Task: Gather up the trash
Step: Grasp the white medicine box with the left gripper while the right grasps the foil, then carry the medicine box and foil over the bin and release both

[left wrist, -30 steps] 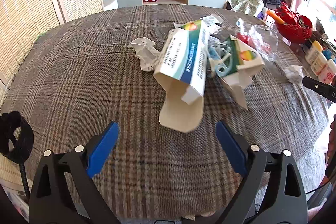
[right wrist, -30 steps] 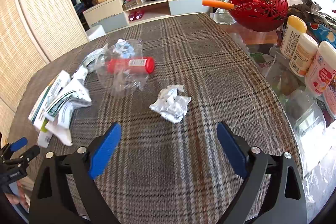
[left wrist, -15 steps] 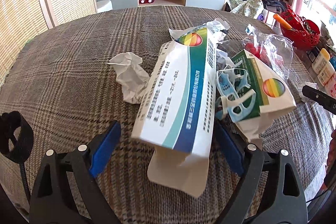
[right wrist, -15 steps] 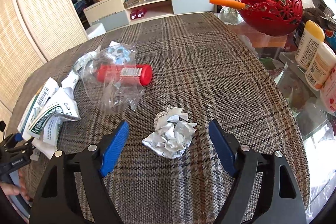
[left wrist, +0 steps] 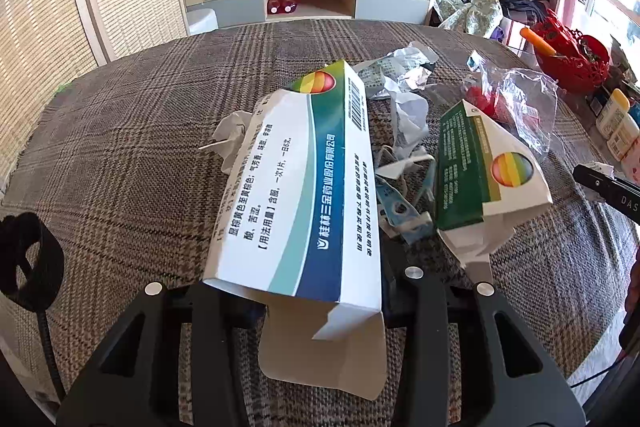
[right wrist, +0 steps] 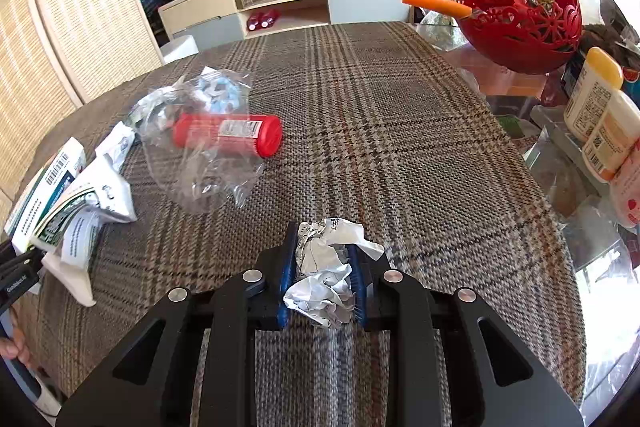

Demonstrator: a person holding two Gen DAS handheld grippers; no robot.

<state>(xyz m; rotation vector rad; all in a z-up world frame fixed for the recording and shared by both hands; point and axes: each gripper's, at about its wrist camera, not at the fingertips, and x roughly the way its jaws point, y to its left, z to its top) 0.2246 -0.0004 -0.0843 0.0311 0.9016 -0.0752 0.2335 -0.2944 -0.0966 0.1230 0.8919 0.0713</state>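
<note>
Woven plaid cloth (right wrist: 400,155) bears crinkled paper wad (right wrist: 328,267).

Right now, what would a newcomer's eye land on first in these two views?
In the left wrist view, the big white, green and blue medicine box fills the middle, with the left tool closing on its near end. In the right wrist view, the right tool is closing on a crumpled paper ball, and a red openwork bowl glows far right.

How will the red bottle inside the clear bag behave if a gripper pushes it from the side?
The red bottle lies on its side and is round, so it would probably roll. The loose clear bag around it may slip and crumple first. The plaid cloth looks rough, which may slow it.
</note>
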